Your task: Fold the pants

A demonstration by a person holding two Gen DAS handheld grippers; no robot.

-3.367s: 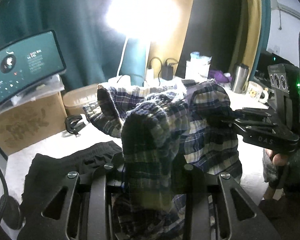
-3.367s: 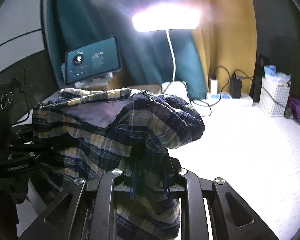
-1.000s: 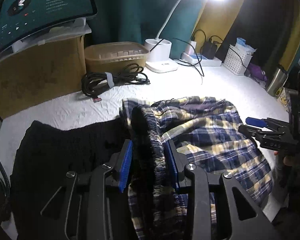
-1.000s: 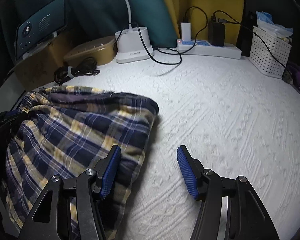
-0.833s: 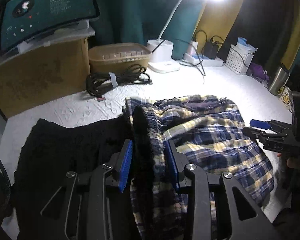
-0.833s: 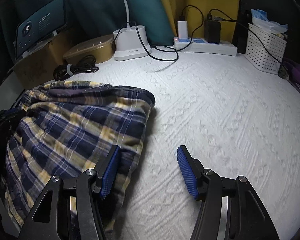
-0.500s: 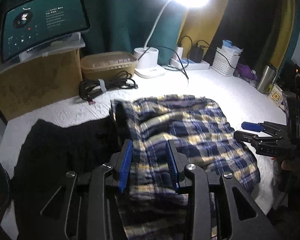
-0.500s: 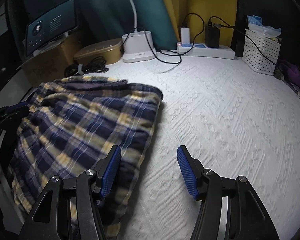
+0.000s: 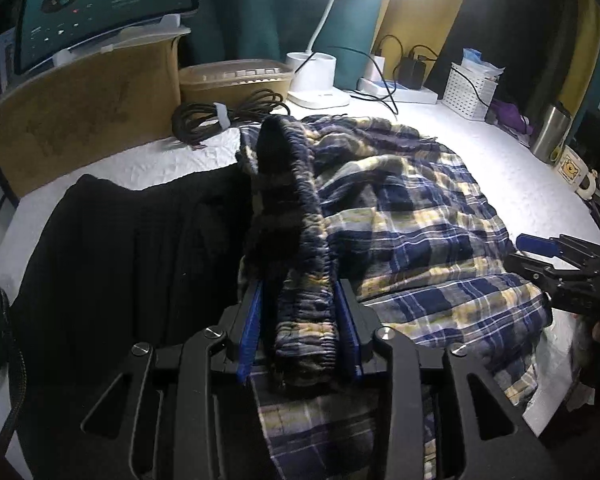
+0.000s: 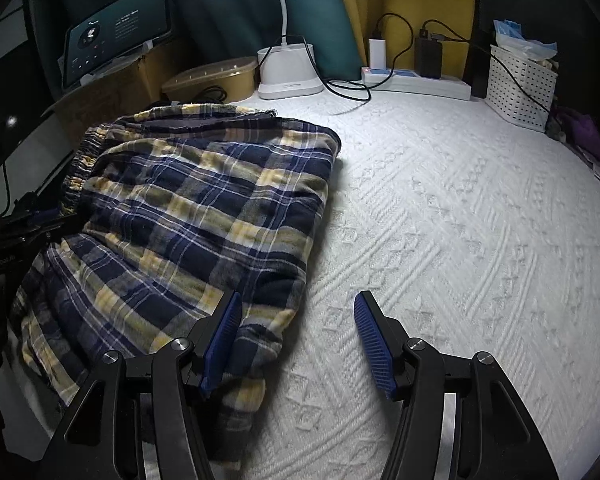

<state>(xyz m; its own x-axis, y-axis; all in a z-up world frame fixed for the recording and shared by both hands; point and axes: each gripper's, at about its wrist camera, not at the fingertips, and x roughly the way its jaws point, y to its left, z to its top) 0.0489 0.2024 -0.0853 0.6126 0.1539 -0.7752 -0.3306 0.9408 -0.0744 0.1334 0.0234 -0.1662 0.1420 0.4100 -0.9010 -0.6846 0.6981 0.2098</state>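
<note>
On white bed cover (image 10: 480, 220) — plaid pants (image 10: 188, 216) lie folded; left gripper (image 9: 298, 332) easing apart, waistband between its pads — right gripper (image 10: 296, 340) open, empty.

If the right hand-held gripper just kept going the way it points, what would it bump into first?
Most likely the white textured bedspread. The right hand-held gripper is open and empty, angled down at bare cover just right of the blue-and-yellow plaid pants; its left finger might graze their edge, though depth is unclear.
</note>
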